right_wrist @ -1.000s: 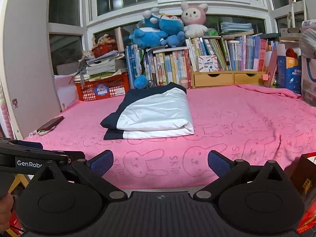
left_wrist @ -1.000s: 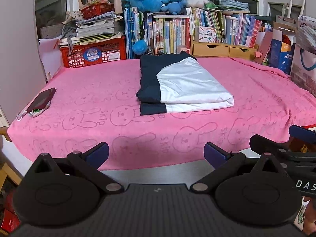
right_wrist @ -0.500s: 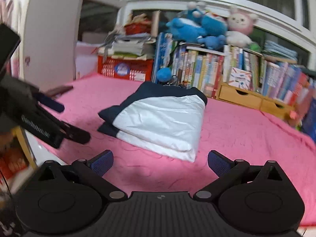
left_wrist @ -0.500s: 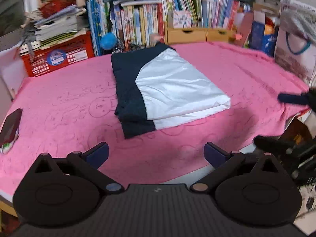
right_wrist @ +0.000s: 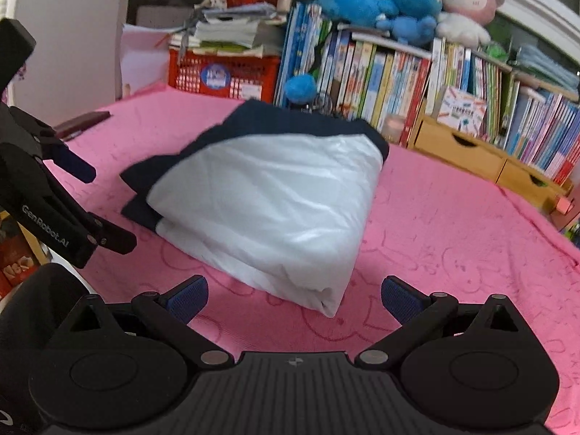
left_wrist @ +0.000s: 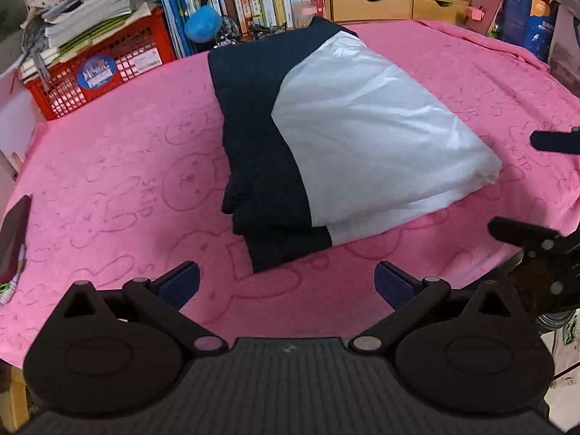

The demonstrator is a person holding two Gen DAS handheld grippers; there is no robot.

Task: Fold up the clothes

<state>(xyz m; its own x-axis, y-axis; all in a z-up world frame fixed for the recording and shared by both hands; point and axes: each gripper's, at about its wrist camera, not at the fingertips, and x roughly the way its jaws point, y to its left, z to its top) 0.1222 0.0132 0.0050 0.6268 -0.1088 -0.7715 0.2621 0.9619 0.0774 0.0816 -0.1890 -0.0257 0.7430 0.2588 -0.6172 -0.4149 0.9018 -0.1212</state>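
Note:
A folded navy and white garment (left_wrist: 326,137) lies in a neat stack on the pink rabbit-print blanket (left_wrist: 119,188). My left gripper (left_wrist: 286,282) hovers open just short of the stack's near navy corner, holding nothing. In the right wrist view the same garment (right_wrist: 268,195) shows its white folded corner close in front of my right gripper (right_wrist: 294,295), which is open and empty. The left gripper (right_wrist: 78,199) appears at that view's left edge, and the right gripper (left_wrist: 536,188) at the left wrist view's right edge.
A red crate (left_wrist: 98,72) with stacked papers, a row of books (right_wrist: 398,72), wooden drawers (right_wrist: 467,156) and plush toys (right_wrist: 366,0) line the far side. A dark phone (left_wrist: 12,239) lies near the blanket's left edge. Boxes and bags (left_wrist: 536,25) stand at the right.
Both grippers have moved forward and down towards the folded garment, which now fills much more of each view. Both stay open.

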